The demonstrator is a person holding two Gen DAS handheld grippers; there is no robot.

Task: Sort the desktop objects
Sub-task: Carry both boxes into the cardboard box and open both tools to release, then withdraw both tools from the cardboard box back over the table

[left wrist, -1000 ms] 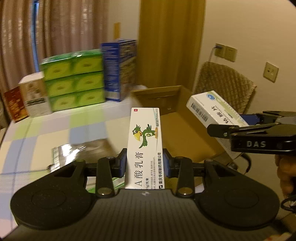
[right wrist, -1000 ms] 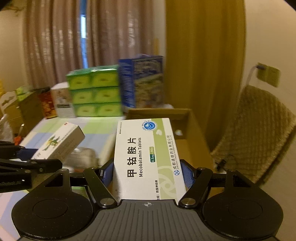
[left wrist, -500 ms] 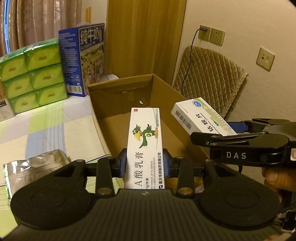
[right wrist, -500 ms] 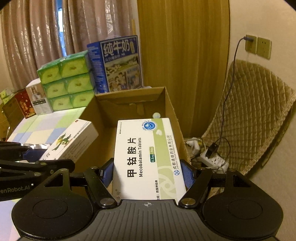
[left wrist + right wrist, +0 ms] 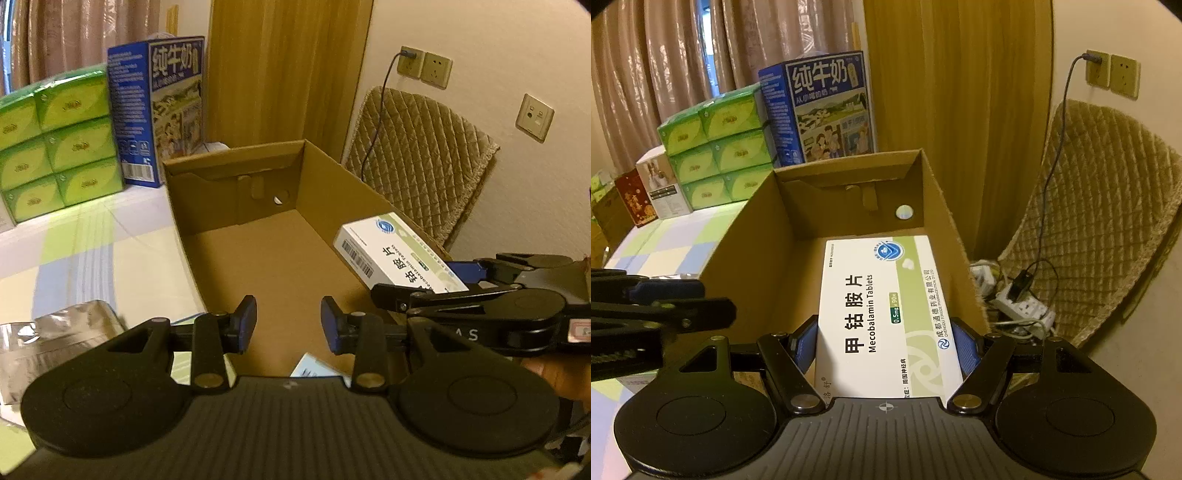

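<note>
My left gripper (image 5: 288, 321) hangs over the near end of an open cardboard box (image 5: 236, 162), open, with nothing between its blue pads. Just below the jaws a pale box corner (image 5: 314, 367) shows on the box floor; I cannot tell which box it is. The right gripper (image 5: 886, 343) is shut on a white and green Mecobalamin tablet box (image 5: 886, 306), held flat above the same cardboard box (image 5: 849, 173). From the left wrist view that tablet box (image 5: 391, 254) sits over the box's right wall. The left gripper (image 5: 701, 299) shows at the left edge of the right wrist view.
A silver foil pouch (image 5: 55, 339) lies on the checked tablecloth left of the cardboard box. Green tissue packs (image 5: 62, 140) and a blue milk carton (image 5: 173, 107) stand behind. A quilted chair (image 5: 417, 155) and a floor power strip (image 5: 1023, 306) lie to the right.
The white parrot box held in the left jaws is gone from between them. Both grippers have moved forward and down over the cardboard box.
</note>
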